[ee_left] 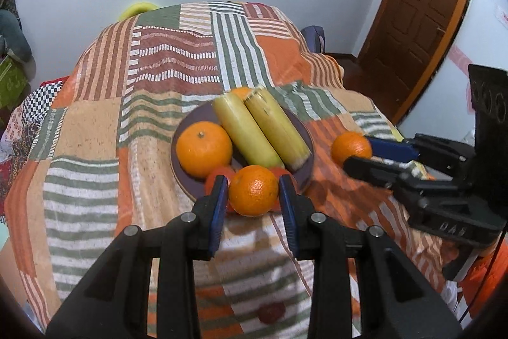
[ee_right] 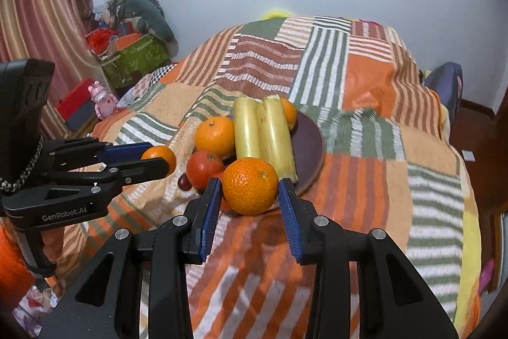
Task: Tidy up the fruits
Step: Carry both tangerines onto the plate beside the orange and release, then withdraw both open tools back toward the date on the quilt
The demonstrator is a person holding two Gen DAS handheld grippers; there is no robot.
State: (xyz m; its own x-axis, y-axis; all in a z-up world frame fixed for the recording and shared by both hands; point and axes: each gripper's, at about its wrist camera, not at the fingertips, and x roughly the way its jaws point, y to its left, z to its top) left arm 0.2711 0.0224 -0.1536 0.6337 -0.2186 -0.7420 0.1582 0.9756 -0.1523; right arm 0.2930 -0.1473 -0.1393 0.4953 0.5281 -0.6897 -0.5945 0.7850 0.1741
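A dark purple plate [ee_left: 304, 129] [ee_right: 312, 135] on the patchwork cloth holds two yellow-green bananas [ee_left: 254, 129] [ee_right: 263, 135], an orange [ee_left: 203, 148] [ee_right: 214, 135] and red tomatoes [ee_right: 203, 169]. My left gripper [ee_left: 253, 196] is shut on an orange [ee_left: 253, 191], held at the plate's near rim; it shows in the right wrist view [ee_right: 158, 159] too. My right gripper [ee_right: 249, 193] is shut on another orange [ee_right: 250, 185], seen right of the plate in the left wrist view [ee_left: 350, 148].
The patchwork cloth [ee_left: 158, 84] drapes over the table edges. A small dark red fruit [ee_right: 184, 182] lies beside the tomatoes. A wooden door [ee_left: 422, 5] stands at the right. Boxes and soft toys [ee_right: 133, 53] are piled at the left.
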